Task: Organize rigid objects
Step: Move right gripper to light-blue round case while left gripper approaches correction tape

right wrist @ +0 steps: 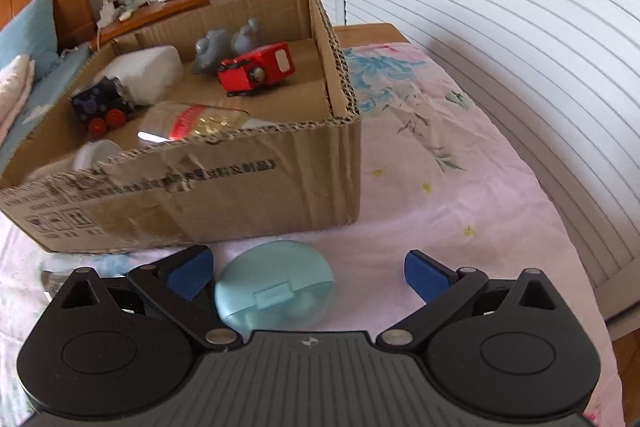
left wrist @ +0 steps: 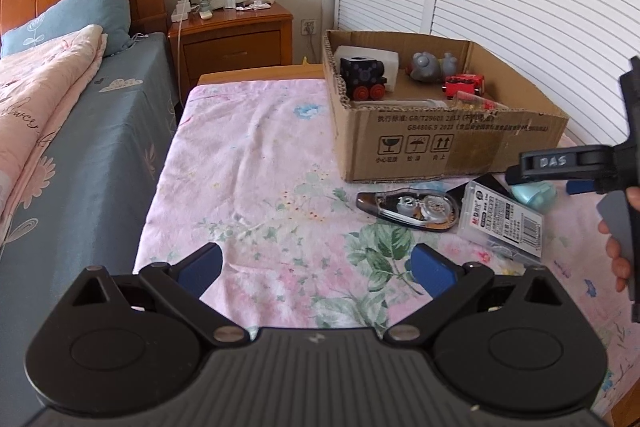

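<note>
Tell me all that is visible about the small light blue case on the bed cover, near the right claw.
The light blue case is a rounded oval of smooth plastic, closed, with a small rectangular tab on its near side. It lies flat on the pink flowered cover, before the cardboard box. It sits between the open fingers of the right claw, close to the left pad; contact is unclear.

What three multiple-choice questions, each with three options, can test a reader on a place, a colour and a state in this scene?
1. Where is the red toy car?
A. inside the cardboard box
B. on the bed
C. on the nightstand

2. What colour is the oval case?
A. orange
B. light blue
C. black

3. How do the jaws of the right gripper stand?
A. shut on the case
B. shut on nothing
C. open

Answers: 1 A, it lies among the toys in the box; 2 B, its lid shows pale blue; 3 C, the pads stand wide apart.
</note>
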A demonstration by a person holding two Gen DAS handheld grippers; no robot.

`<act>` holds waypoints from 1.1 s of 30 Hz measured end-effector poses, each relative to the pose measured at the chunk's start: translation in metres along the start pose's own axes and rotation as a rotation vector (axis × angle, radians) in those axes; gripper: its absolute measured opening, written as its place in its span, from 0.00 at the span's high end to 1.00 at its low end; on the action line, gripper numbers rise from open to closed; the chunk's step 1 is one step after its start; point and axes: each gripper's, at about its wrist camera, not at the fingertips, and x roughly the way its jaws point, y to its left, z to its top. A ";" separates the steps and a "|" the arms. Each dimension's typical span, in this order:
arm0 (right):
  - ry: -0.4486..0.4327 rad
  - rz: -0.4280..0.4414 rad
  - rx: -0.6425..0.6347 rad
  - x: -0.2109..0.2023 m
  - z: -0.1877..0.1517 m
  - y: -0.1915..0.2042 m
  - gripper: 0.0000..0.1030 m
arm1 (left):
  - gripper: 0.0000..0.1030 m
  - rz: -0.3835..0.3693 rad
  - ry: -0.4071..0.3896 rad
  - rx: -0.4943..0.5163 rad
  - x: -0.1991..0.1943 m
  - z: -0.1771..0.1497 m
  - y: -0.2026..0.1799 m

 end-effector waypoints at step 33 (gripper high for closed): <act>-0.071 0.049 -0.209 -0.024 -0.039 -0.034 0.00 | 0.03 -0.118 0.084 0.124 0.086 0.031 -0.056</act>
